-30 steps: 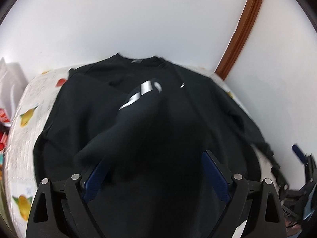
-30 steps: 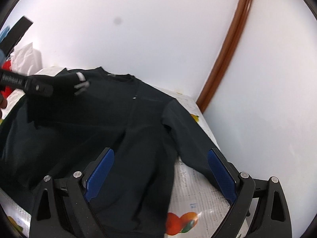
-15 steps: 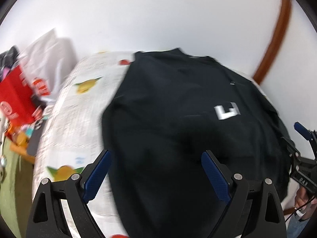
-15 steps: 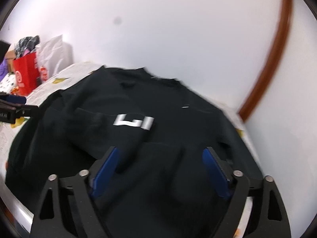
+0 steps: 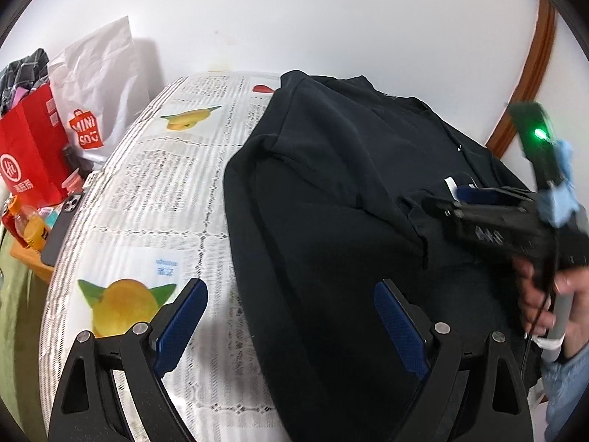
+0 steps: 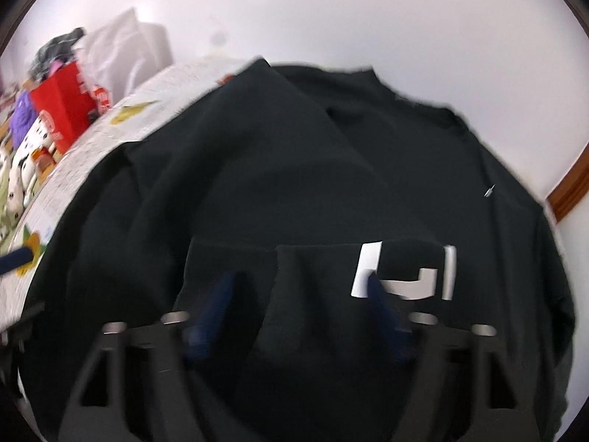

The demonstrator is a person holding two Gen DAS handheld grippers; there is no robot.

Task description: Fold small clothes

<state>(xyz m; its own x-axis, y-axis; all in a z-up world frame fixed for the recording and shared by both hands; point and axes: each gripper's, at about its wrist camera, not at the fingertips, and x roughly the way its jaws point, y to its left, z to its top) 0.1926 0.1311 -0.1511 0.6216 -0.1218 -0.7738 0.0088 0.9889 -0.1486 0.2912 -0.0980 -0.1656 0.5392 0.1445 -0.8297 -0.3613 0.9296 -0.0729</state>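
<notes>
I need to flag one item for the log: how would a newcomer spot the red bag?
Start at the table with the fruit-print cloth under the black sweatshirt. Beyond its left edge, against the wall, stands the red paper bag. A white bag stands beside it; only the red one bears a white circular logo.

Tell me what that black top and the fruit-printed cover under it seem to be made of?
The black top looks like soft matte knit, perhaps cotton jersey or fleece: it drapes in loose folds without shine. Its white logo looks like a smooth printed or heat-pressed patch. The fruit-printed cover seems to be a lace-patterned tablecloth, maybe plastic or vinyl, judging by the openwork grid; its finish is hard to tell.
</notes>
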